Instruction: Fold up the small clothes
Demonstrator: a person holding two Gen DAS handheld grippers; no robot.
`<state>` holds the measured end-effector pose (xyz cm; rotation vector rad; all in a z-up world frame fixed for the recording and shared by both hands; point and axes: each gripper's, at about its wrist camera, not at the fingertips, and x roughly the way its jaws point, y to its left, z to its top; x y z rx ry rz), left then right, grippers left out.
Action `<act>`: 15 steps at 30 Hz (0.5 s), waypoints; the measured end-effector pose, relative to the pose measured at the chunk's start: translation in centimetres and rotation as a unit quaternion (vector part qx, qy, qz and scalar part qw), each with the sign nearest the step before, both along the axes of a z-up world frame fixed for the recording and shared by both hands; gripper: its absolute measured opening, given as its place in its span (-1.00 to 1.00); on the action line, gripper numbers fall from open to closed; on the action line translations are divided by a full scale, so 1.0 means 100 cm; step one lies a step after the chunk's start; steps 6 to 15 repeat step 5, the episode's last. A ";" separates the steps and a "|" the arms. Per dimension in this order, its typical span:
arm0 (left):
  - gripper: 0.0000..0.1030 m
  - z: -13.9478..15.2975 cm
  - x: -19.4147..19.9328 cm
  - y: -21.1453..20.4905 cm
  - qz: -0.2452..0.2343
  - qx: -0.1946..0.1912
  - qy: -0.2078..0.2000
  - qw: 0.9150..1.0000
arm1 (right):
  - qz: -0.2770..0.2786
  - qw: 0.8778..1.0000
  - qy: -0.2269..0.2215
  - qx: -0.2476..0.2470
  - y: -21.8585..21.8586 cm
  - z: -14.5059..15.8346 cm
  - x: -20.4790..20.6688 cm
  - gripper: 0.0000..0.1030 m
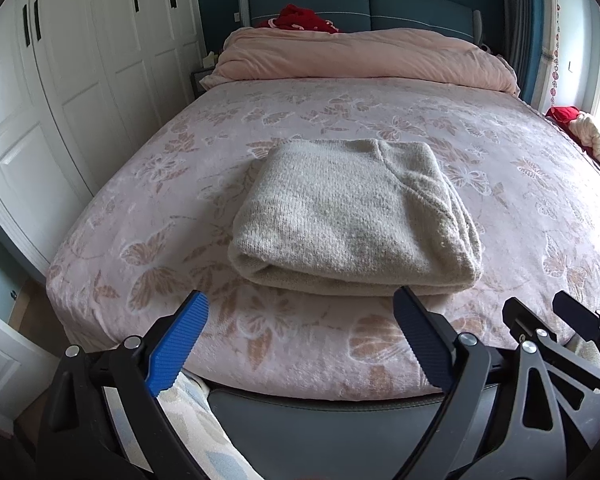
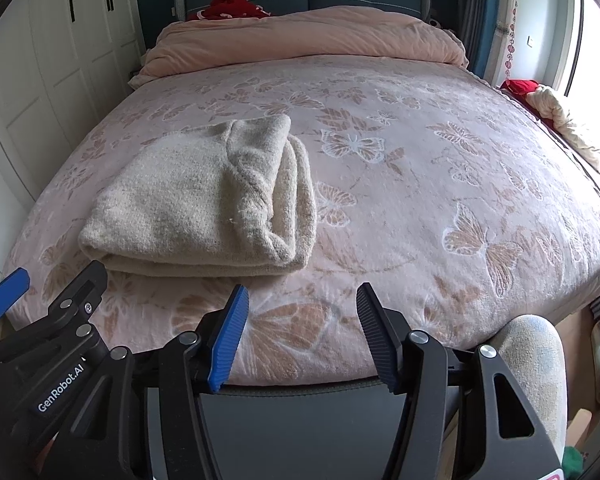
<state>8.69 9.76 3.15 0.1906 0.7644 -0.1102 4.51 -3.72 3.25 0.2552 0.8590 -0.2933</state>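
so the bed took up most of both views, pink butterfly cover. sweater sat on it near the foot edge, folded into a thick beige knit block, rolled layers showing on its right side. looked done or near done. judged it soft, light, floppy, not slippery; best taken at the near folded edge, both corners, or layers would slump. left gripper and right gripper were both spread wide, holding nothing, just short of the sweater.
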 end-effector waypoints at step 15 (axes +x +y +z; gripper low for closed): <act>0.77 -0.001 -0.001 0.000 0.003 0.001 0.001 1.000 | -0.001 1.000 0.001 0.000 0.001 0.000 0.000 0.10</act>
